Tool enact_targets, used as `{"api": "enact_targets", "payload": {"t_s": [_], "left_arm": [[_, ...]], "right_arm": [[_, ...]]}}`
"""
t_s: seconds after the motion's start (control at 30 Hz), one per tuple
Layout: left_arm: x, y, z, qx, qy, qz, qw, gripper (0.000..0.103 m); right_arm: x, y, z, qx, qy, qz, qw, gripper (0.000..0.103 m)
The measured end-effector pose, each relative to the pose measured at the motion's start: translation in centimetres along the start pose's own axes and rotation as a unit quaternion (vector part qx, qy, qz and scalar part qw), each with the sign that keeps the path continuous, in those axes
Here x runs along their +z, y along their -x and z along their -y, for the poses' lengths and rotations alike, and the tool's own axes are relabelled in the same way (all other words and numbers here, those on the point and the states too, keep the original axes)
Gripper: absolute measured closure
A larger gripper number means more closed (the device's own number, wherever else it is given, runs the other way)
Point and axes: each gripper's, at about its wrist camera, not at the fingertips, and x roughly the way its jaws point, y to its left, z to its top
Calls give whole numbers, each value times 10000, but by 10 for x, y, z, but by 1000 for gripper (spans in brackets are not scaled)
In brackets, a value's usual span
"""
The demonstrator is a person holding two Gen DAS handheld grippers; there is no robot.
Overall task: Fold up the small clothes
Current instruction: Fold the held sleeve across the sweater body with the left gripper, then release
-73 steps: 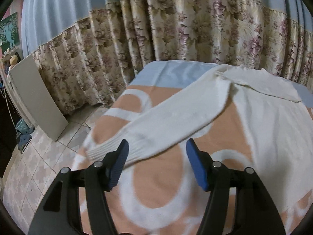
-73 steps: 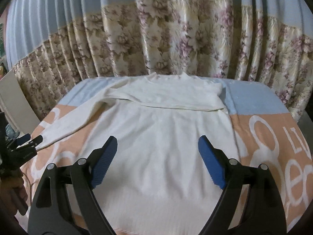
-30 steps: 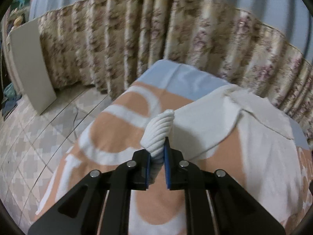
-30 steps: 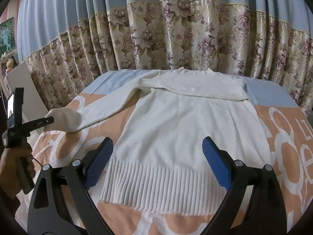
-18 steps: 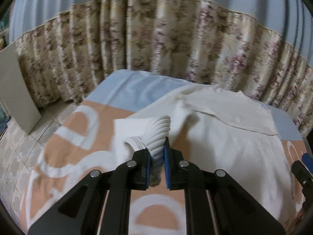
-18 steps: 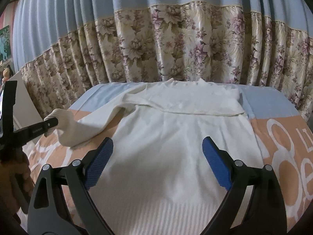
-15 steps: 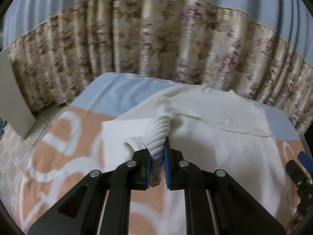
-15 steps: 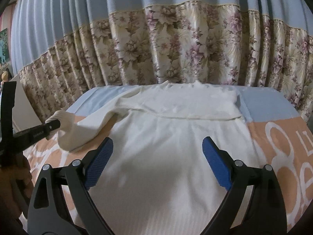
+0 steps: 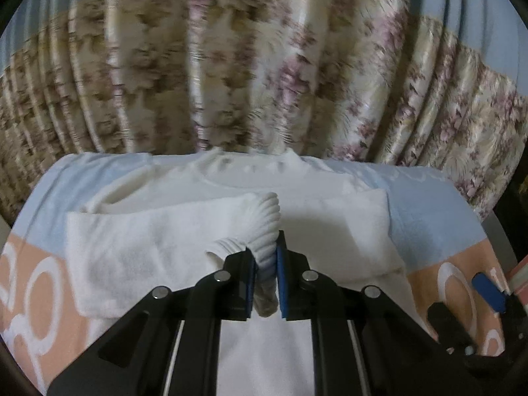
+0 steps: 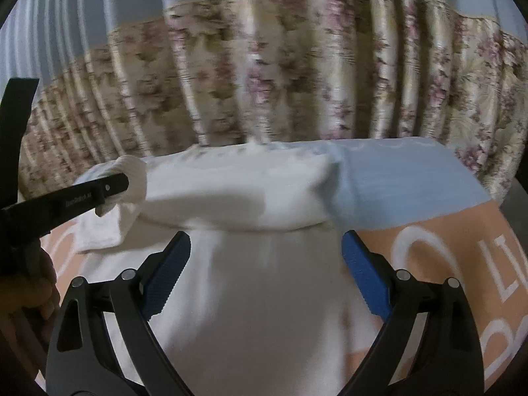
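Left wrist view: left gripper (image 9: 265, 277) is pinching the sweater (image 9: 297, 224) cuff (image 9: 260, 227), carrying the sleeve toward 12 o'clock for folding; right gripper (image 10: 264, 274) is hovering released at 6 o'clock

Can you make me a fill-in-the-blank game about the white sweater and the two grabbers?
1. The left gripper is shut on the sweater's ribbed ____.
2. The right gripper hangs over the sweater with its jaws ____.
3. The pads on the right gripper are colored ____.
4. Behind the bed hangs a flowered ____.

Missing words: cuff; open; blue; curtain
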Motion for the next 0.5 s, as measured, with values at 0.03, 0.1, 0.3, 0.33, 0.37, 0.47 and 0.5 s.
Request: {"api": "enact_targets", "payload": {"t_s": [0.03, 0.1, 0.3, 0.33, 0.37, 0.47, 0.5], "left_arm": [[0, -8, 5, -14, -24, -57, 10000, 92], [-5, -32, 11, -84, -48, -254, 9996, 92], [-24, -48, -4, -85, 25, -455, 9989, 82], [-24, -45, -8, -127, 47, -430, 9990, 79], [-25, -40, -13, -126, 25, -398, 9991, 71], [-26, -29, -30, -118, 211, -292, 9993, 48], [-26, -25, -36, -183, 275, -252, 9991, 48]], "right_arm": [[2, -4, 7, -44, -20, 3, 10000, 10], [7, -14, 22, -141, -59, 11, 9999, 10], [22, -49, 47, -255, -42, -109, 9996, 10], [23, -53, 47, -244, -28, -127, 9996, 10], [24, -58, 46, -224, -16, -148, 9996, 10], [26, -71, 38, -128, 24, -223, 9997, 10], [26, -77, 32, -85, 56, -248, 9996, 10]]}}
